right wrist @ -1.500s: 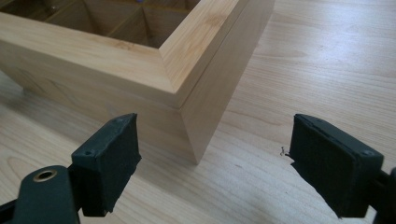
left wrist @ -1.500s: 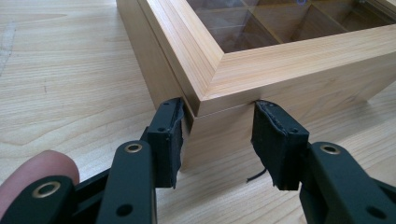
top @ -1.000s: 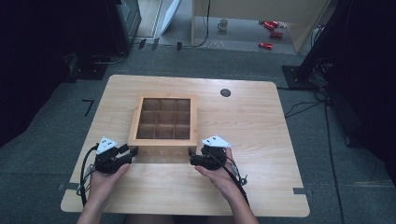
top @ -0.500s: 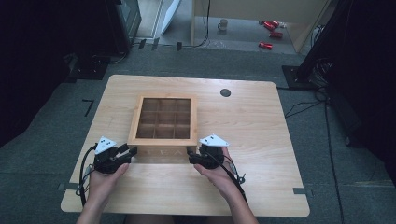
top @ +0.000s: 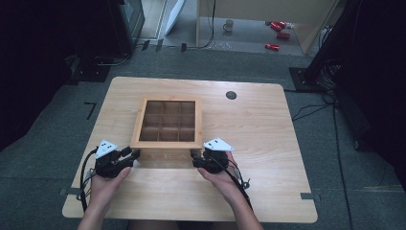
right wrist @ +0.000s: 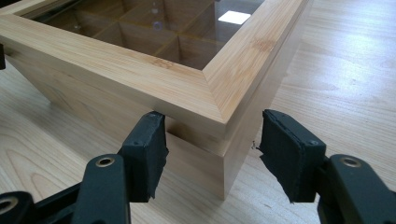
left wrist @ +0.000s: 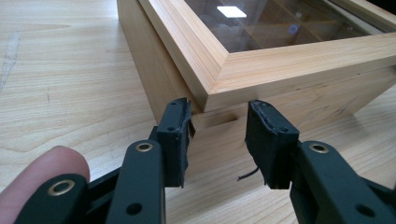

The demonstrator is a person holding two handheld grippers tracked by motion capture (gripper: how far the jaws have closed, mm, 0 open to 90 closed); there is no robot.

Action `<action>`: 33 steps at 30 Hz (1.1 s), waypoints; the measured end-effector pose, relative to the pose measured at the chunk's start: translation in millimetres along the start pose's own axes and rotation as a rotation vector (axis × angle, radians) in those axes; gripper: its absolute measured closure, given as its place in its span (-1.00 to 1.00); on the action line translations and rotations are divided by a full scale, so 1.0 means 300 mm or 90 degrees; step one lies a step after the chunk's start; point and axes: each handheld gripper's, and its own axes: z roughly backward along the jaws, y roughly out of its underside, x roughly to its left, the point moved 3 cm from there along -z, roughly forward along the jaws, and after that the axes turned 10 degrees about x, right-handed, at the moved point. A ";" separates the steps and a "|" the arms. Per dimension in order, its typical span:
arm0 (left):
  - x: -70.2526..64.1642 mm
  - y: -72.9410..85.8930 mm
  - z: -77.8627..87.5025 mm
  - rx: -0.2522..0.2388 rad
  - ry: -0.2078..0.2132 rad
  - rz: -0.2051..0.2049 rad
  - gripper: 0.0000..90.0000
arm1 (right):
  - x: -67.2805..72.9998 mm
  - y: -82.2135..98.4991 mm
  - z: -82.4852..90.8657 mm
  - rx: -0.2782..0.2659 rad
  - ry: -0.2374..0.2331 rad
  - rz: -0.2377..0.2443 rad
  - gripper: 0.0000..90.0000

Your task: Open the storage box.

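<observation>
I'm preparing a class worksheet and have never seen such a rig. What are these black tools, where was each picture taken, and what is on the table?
A person holds a black two-jaw claw in each hand. The high view looks down from above the person's side. The other two come from cameras riding on each claw, looking along its jaws. On the pale wooden table stands a square light-wood box with a glass lid. The left claw is shut on its near left corner. The right claw has just been closing its jaws around the near right corner, one pad not yet touching.
</observation>
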 end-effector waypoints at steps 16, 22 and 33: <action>0.095 0.154 -0.017 0.062 -0.079 0.014 -0.14 | 0.000 -0.067 0.054 -0.036 0.023 0.023 -0.30; 0.082 0.167 -0.046 0.106 -0.131 -0.021 -0.37 | -0.001 -0.114 0.082 -0.055 0.030 0.047 -0.33; 0.077 0.177 -0.064 0.104 -0.142 -0.035 -0.50 | -0.009 -0.235 0.128 -0.094 0.039 0.076 -0.33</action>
